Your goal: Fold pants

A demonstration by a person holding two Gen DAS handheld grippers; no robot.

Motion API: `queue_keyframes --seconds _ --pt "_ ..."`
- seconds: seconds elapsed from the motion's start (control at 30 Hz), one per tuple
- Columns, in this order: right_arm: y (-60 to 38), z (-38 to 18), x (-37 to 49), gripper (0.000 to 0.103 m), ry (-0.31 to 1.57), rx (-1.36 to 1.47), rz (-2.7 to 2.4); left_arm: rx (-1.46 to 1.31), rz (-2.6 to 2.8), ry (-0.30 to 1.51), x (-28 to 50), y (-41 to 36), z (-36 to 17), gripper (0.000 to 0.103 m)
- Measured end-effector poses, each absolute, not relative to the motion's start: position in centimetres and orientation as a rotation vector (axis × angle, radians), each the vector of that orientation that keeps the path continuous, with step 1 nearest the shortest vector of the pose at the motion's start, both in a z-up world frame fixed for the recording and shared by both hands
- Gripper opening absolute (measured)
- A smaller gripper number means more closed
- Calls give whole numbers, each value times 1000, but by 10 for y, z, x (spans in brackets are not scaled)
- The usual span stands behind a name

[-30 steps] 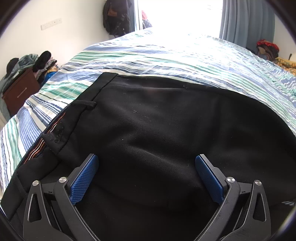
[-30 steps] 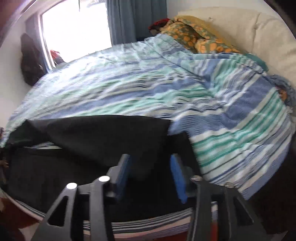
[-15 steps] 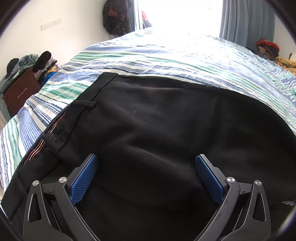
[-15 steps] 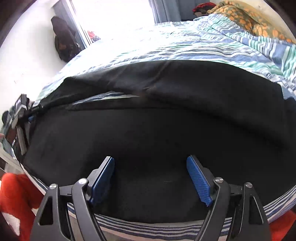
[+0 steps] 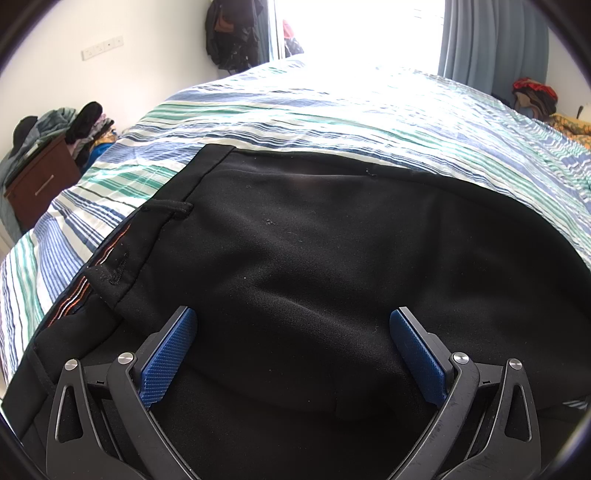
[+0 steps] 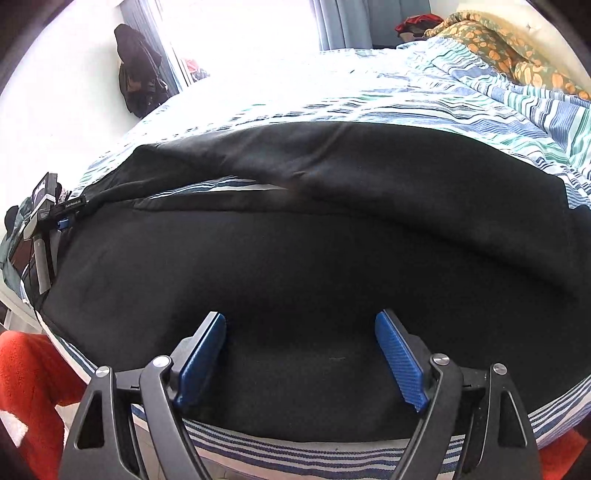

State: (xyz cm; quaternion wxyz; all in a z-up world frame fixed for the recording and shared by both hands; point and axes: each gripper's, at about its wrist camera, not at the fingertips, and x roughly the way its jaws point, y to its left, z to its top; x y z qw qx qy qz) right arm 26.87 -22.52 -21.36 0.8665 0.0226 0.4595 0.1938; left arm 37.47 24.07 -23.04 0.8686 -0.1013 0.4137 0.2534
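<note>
Left wrist view: black pants (image 5: 332,258) fill the middle and lower frame, lying on a striped bed (image 5: 332,110). Waistband (image 5: 147,236) runs up the left side, from lower left to upper centre, with a belt loop (image 5: 170,208) across it and orange-striped lining showing at the lower left edge. Left hand-held gripper (image 5: 293,354) sits at the bottom of the frame, jaws spread wide, blue pads (image 5: 168,362) well apart, nothing between them but fabric underneath. Can't tell if the fingertips touch the cloth. Brown nightstand (image 5: 40,184) with piled clothes at far left; dark bag (image 5: 232,33) hangs on the wall at top; grey curtain (image 5: 491,40) at upper right beside a blown-out window.

Right wrist view: pants (image 6: 314,258) span almost the full width across the near edge of the bed (image 6: 369,96). Two legs visible, one above the other in frame, with a sliver of striped sheet showing between them left of centre. Right hand-held gripper (image 6: 301,354) at bottom centre, jaws wide open, empty, over the lower leg near the mattress edge. The left hand-held gripper (image 6: 48,218) shows at the far left edge, at the end of the pants. Orange-patterned pillow (image 6: 509,51) at upper right. Red-orange fabric (image 6: 33,384) in the lower left corner.
</note>
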Motion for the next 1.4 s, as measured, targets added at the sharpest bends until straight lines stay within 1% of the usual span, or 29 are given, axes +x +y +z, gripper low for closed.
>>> queue_keyframes --seconds 1.4 --pt "-224 -214 264 88 943 15 416 -213 530 866 375 240 -230 103"
